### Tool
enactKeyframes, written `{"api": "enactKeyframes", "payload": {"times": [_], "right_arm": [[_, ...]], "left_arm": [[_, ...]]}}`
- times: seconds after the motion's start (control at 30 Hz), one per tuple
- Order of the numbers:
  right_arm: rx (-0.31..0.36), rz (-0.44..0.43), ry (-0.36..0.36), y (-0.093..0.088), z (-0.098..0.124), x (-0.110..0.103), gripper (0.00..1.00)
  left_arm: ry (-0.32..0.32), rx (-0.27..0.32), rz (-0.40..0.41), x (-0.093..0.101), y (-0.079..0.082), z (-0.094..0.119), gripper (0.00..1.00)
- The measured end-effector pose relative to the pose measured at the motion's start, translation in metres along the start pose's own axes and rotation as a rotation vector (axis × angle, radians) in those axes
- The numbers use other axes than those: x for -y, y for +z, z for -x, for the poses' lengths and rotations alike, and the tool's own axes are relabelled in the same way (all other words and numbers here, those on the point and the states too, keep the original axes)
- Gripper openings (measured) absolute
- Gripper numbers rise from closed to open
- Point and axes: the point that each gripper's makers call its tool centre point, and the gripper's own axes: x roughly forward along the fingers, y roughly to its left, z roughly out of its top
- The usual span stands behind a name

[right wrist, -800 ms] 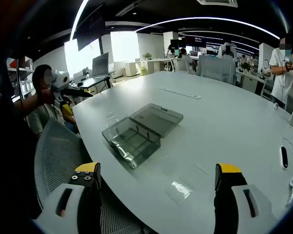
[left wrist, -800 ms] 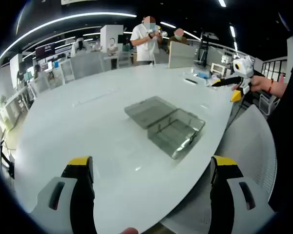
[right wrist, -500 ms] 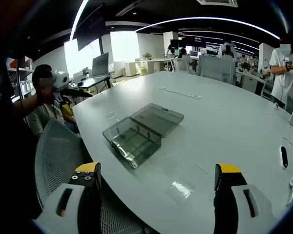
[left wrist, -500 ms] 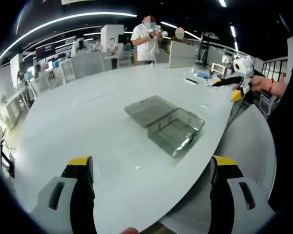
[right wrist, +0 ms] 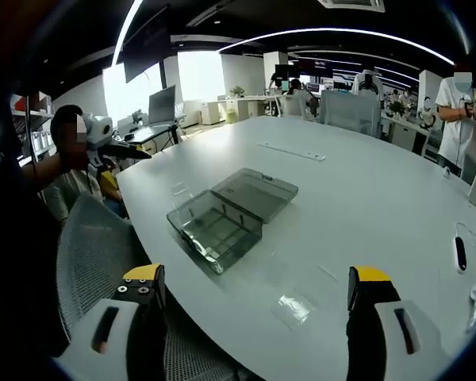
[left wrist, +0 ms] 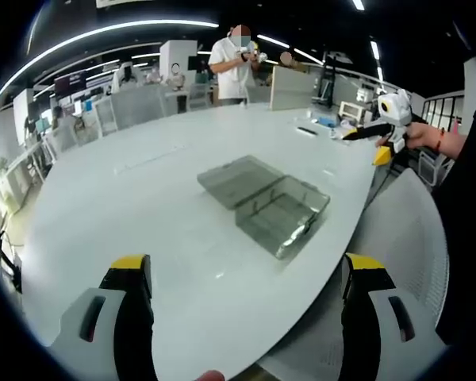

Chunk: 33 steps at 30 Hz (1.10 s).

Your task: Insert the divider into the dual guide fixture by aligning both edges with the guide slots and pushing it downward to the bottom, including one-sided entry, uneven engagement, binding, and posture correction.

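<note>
**Two open grippers held above a white table with a clear fixture box**

Two hand-held grippers hover over the near edge of a large, pale grey-white oval table (left wrist: pixel 127 198), and neither holds anything. In the left gripper view, the left gripper (left wrist: pixel 246 274) shows its two yellow-tipped black and grey jaws standing wide apart, with bare tabletop between them. In the right gripper view, the right gripper (right wrist: pixel 254 286) also has its jaws spread wide, empty, over the table's edge.

Between and beyond the jaws lies the smoky transparent plastic guide fixture (left wrist: pixel 282 214), a shallow open rectangular box resting flat on the table, well apart from both grippers. Its matching smoky transparent flat lid (left wrist: pixel 238 178) lies open beside it, touching along one long edge. In the right gripper view the fixture (right wrist: pixel 214 228) sits near the table's rim, with the lid (right wrist: pixel 258 193) on its far side.

A small clear rectangular plastic divider sheet (right wrist: pixel 292 308) lies flat on the table, close in front of the right gripper and apart from the fixture.

A grey mesh office chair (right wrist: pixel 95 246) stands just beside the table's edge. A person in a white shirt (left wrist: pixel 236 67) stands at the table's far end.
</note>
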Motion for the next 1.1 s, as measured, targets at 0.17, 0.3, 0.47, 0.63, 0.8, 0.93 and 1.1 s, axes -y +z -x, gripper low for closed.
{"api": "enactKeyframes", "payload": {"times": [0.17,0.3,0.47,0.63,0.8,0.93,1.1], "right_arm": [[-0.009,-0.001,0.0,-0.001,-0.001,0.0,0.94],[-0.011,0.003,0.002,0.0,-0.002,0.0,0.94],[-0.009,0.001,0.002,0.001,-0.003,0.001,0.94],[-0.015,0.0,0.001,0.0,-0.004,0.001,0.93],[-0.015,-0.005,0.0,-0.001,-0.004,0.001,0.93],[-0.015,-0.009,-0.002,-0.001,-0.004,0.001,0.92],[-0.01,-0.022,-0.013,0.0,-0.004,0.003,0.91]], "left_arm": [[0.001,0.003,0.006,0.0,-0.001,0.0,0.99],[0.0,0.0,0.011,0.001,-0.004,-0.001,0.99],[0.001,0.002,0.015,0.0,-0.005,-0.002,0.99],[-0.001,-0.001,0.012,0.001,-0.004,-0.003,0.98],[-0.009,0.0,0.009,0.004,-0.001,-0.005,0.99],[-0.016,0.003,0.005,0.006,0.001,-0.007,0.98],[-0.026,0.003,-0.001,0.009,0.004,-0.011,0.98]]}}
